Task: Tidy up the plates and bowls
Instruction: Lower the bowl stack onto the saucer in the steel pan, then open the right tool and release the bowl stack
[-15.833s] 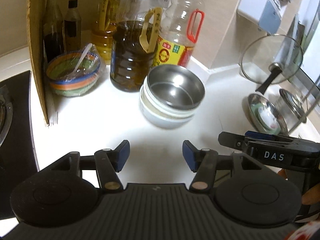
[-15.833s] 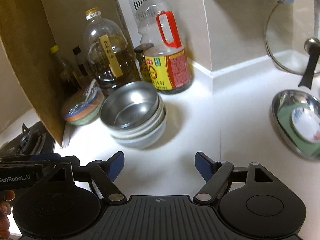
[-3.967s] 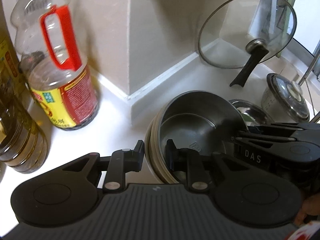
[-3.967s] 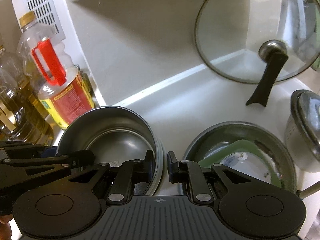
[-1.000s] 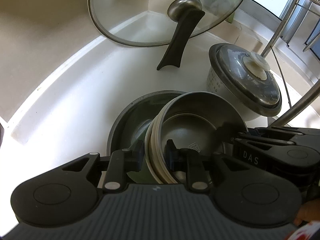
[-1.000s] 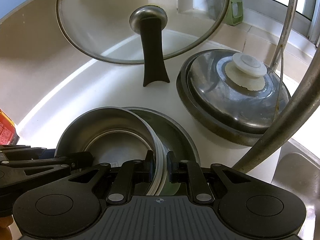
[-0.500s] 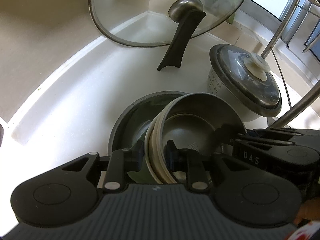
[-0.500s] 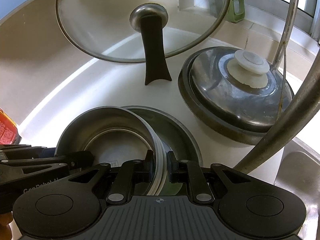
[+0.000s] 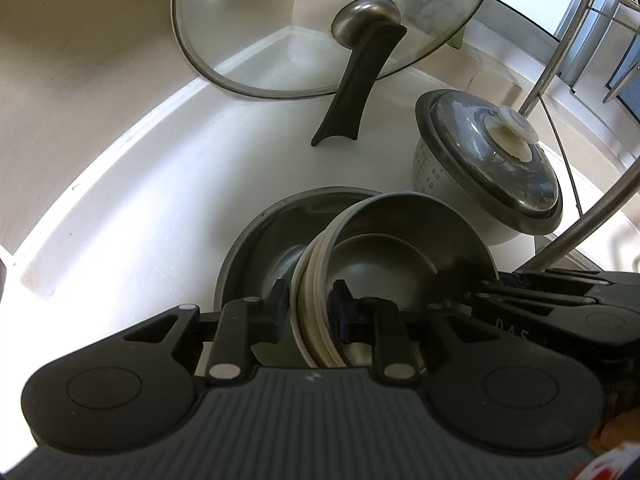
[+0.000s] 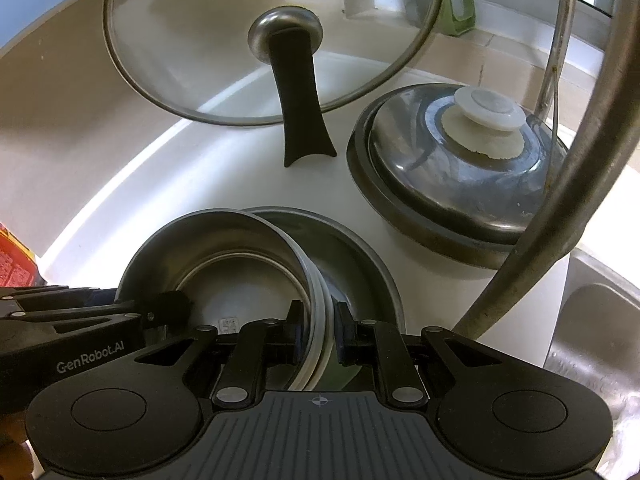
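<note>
left gripper point(image 9: 308, 314) clamping stacked bowls point(image 9: 384, 248), steel basin point(image 9: 256, 252)

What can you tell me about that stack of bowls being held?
The stack of bowls is a shiny steel bowl nested in pale, cream-rimmed ones. The left gripper and right gripper clamp opposite rims, jaws shut. It tilts slightly above a wide steel dish; contact underneath is hidden.

A stack of nested bowls point(image 9: 360, 264), steel inside and cream-rimmed, sits tilted inside a wide steel dish point(image 9: 256, 248). The dish rests on the white table point(image 9: 140, 208).
</note>
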